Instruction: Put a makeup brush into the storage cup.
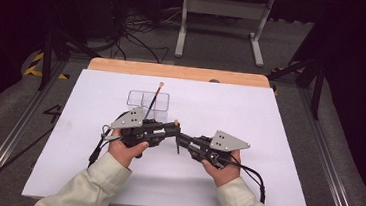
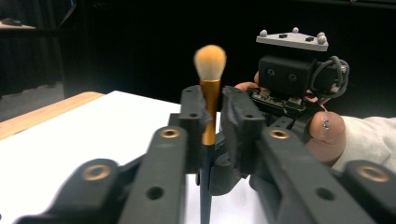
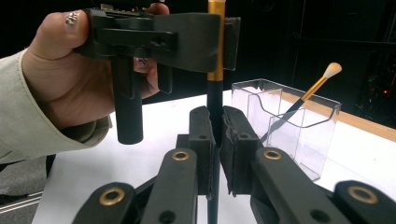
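Both black two-jaw tongs, left (image 1: 175, 127) and right (image 3: 216, 133), clenched on one upright black-and-gold makeup brush (image 3: 215, 100). Beyond, on white tabletop (image 1: 268, 140): clear plastic compartmented holder (image 3: 299, 126) containing second slanted brush (image 3: 303, 100).

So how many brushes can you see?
2. One brush stands upright, held by both the left tool and the right tool. The other brush leans in the clear holder on the table. None seem hidden.
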Demonstrator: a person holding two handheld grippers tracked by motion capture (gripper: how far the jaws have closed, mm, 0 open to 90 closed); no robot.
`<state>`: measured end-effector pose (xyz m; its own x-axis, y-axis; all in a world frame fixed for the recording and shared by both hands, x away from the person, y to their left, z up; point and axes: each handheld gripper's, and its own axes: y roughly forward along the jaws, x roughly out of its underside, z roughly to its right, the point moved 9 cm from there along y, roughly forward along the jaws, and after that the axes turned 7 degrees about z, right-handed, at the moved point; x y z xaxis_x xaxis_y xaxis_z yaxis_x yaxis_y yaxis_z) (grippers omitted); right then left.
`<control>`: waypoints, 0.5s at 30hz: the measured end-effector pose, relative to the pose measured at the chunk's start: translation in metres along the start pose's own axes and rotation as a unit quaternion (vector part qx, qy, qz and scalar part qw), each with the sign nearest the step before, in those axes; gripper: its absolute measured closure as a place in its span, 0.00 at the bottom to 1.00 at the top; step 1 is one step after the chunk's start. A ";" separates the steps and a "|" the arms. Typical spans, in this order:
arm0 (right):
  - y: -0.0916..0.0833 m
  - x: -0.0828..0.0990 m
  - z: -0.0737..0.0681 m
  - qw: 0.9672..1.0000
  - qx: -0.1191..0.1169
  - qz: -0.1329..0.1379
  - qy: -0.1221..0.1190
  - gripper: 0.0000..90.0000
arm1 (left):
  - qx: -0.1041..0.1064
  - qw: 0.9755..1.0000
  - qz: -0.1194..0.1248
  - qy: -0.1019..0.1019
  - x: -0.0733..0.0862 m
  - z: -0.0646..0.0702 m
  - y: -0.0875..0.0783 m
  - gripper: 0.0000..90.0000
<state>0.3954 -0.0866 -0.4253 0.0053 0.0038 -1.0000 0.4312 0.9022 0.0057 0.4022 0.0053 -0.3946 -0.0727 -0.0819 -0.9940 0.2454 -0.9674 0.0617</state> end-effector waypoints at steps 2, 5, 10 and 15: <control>0.001 0.000 -0.001 1.000 -0.001 0.001 0.001 0.93 | -0.001 1.000 -0.004 0.006 0.000 0.000 0.000 0.92; 0.000 0.000 -0.001 1.000 -0.001 0.000 0.001 0.93 | -0.002 1.000 -0.007 0.011 0.000 0.000 0.001 0.92; 0.000 0.001 0.000 1.000 0.002 -0.002 0.011 0.88 | -0.013 0.999 -0.016 0.031 -0.001 -0.001 0.000 0.92; -0.006 -0.003 0.007 1.000 0.018 0.002 0.014 0.64 | -0.021 0.999 -0.008 0.038 -0.011 -0.006 -0.006 0.92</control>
<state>0.3987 -0.0952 -0.4221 -0.0175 0.0205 -0.9996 0.4642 0.8857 0.0100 0.4071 0.0130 -0.3847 -0.0037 -0.0456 -0.9990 0.2843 -0.9578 0.0427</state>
